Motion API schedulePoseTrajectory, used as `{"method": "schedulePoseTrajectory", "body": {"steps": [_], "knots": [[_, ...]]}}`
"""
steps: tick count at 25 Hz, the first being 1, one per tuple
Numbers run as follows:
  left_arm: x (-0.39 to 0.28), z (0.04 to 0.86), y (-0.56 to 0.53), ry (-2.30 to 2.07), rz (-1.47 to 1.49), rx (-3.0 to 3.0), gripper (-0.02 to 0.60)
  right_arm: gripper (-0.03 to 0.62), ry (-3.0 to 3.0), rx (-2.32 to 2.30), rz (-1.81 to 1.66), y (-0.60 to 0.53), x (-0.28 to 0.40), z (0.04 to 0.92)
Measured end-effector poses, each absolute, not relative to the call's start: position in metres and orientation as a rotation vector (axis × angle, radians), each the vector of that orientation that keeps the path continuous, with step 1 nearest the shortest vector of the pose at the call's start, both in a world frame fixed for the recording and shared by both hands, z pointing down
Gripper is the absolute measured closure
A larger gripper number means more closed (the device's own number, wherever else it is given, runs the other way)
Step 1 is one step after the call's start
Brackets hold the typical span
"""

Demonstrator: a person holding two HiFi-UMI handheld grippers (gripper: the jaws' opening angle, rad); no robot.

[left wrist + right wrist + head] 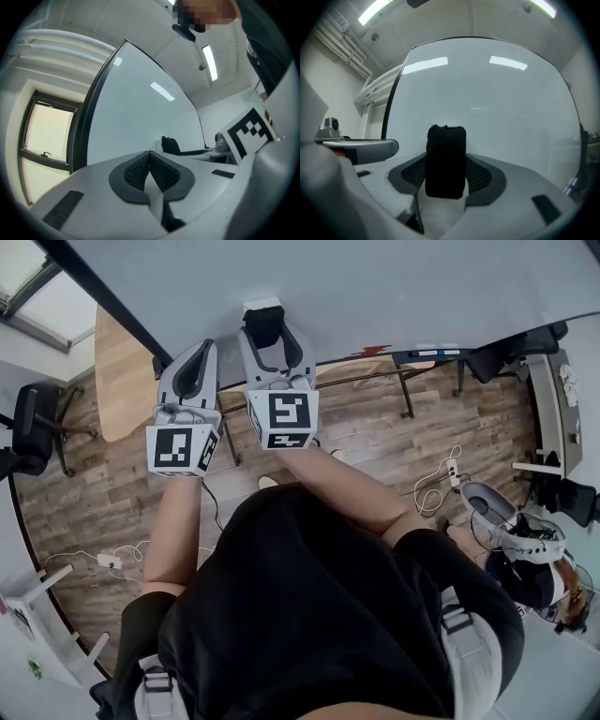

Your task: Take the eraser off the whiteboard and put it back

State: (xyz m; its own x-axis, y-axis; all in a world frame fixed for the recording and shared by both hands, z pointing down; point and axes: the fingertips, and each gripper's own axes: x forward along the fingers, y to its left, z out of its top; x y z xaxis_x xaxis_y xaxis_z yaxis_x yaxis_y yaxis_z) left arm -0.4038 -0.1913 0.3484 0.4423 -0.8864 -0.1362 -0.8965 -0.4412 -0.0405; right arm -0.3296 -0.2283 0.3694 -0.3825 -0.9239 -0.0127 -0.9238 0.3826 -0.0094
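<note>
My right gripper [269, 326] is shut on the eraser [446, 161], a black felt block with a white top [262, 307], and holds it close in front of the whiteboard [487, 103]. Whether the eraser touches the board I cannot tell. In the right gripper view the eraser stands upright between the two pads. My left gripper [191, 357] hangs just left of the right one, also facing the whiteboard [140, 112], with its jaws shut on nothing [149, 157].
The whiteboard [356, 287] has a black frame and a tray with markers [427, 354] along its lower edge. A wooden table [117, 381] stands below left. An office chair [28, 423], cables [436, 484] and a power strip [110, 562] are on the wooden floor.
</note>
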Motion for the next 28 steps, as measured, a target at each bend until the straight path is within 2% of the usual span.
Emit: {"method": "schedulePoseTrajectory", "body": {"steps": [5, 15, 28], "knots": [[-0.401, 0.351, -0.189, 1.594, 0.132, -2.589, 0.586, 0.359, 2.587, -1.732, -0.016, -0.229, -0.329, 0.370], [-0.396, 0.350, -0.186, 1.595, 0.124, -2.594, 0.586, 0.295, 2.644, -1.670, -0.039, -0.224, -0.326, 0.373], [-0.368, 0.348, -0.140, 1.661, 0.137, -2.553, 0.586, 0.293, 2.771, -1.380, -0.090, -0.178, -0.270, 0.373]]}}
